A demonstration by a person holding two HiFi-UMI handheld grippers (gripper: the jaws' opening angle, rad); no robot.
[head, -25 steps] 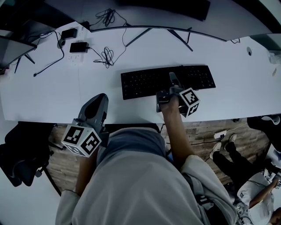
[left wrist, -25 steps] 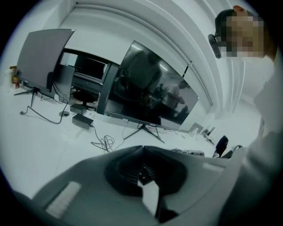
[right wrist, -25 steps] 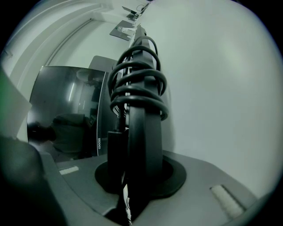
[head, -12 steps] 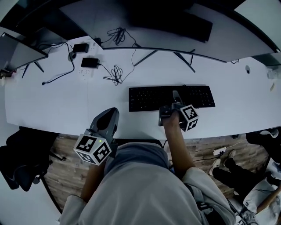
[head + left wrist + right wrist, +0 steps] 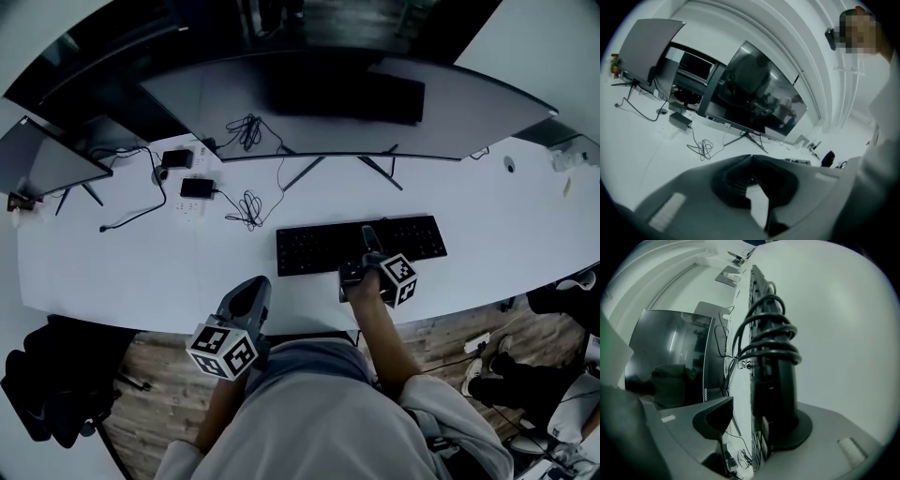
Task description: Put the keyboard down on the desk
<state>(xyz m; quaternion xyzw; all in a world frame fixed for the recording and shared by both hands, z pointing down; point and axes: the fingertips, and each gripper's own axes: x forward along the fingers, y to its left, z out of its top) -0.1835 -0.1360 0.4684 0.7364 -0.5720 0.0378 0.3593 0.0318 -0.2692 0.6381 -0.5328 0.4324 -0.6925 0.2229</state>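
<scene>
The right hand-held gripper is just opening its jaws, with the keyboard lying between them on the desk. The left hand-held gripper is hanging closed and empty, nearer.

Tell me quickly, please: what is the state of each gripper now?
Left gripper: closed, fingers together, holding nothing.
Right gripper: open; its fingers have just been opening, with the keyboard between them.

White curved desk: black keyboard lying flat near the front edge, big monitor on its stand behind, tangled cables and two black adapters off left.
</scene>
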